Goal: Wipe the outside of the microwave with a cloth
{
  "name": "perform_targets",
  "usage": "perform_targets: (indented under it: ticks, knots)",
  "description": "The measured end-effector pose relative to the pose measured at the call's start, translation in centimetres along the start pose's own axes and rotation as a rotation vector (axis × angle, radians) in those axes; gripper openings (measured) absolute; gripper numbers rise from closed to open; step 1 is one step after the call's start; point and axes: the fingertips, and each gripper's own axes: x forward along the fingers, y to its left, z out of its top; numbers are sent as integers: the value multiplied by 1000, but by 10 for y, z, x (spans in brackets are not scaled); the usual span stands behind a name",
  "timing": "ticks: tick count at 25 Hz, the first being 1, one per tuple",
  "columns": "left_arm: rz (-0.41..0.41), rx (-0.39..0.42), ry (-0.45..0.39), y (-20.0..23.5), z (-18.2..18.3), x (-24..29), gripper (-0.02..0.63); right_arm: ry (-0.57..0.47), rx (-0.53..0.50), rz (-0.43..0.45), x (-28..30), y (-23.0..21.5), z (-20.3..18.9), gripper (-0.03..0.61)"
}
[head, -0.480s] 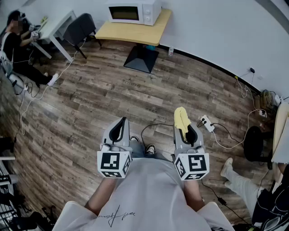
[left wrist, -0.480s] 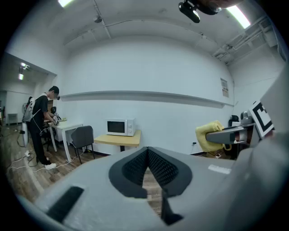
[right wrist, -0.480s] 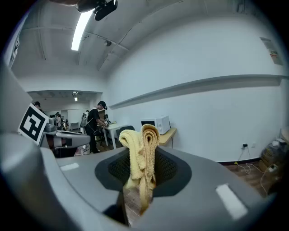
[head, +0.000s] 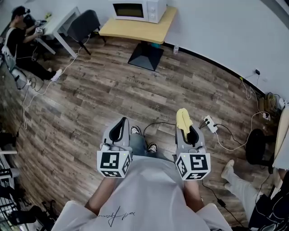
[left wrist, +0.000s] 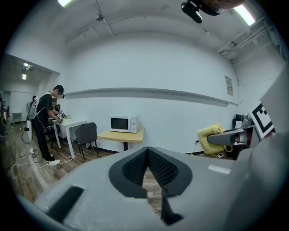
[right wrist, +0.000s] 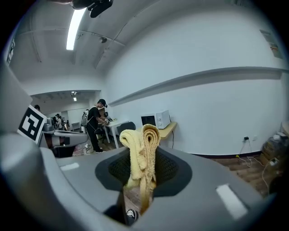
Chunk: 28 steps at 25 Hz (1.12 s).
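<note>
The white microwave [head: 138, 10] stands on a light wooden table [head: 149, 27] against the far wall, well ahead of me. It also shows small in the left gripper view as the microwave [left wrist: 123, 123] and in the right gripper view as the microwave [right wrist: 156, 120]. My right gripper [head: 186, 127] is shut on a folded yellow cloth [head: 182, 119], which stands up between the jaws as the cloth [right wrist: 142, 153]. My left gripper [head: 119, 129] is shut with nothing in it. Both are held low in front of my body.
A grey chair [head: 84, 23] and a white desk [head: 58, 22] stand left of the table, with a person [head: 20, 31] at the desk. A power strip [head: 210, 124] and cables lie on the wooden floor at the right. A black stool [head: 255, 146] stands near it.
The view has shifted forward a little: the microwave and table sit nearer the top edge. Both grippers keep their pose, the cloth still held.
</note>
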Motion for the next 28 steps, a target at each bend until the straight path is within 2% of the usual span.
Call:
perform_targets:
  ticks: [6,14,19,28]
  knots:
    - [13,-9,25,9,-3,15,-11,-55,80,52,18,0,11,121]
    - [3,-10,26,34,14,58,-10,-30,93,227,72,26,33,117]
    - [-3,0,15,67,32,102,-11,-15,104,167,133,15,53,114]
    - [-23,27,11,159,80,180,-9,29,111,55,245,19,97,117]
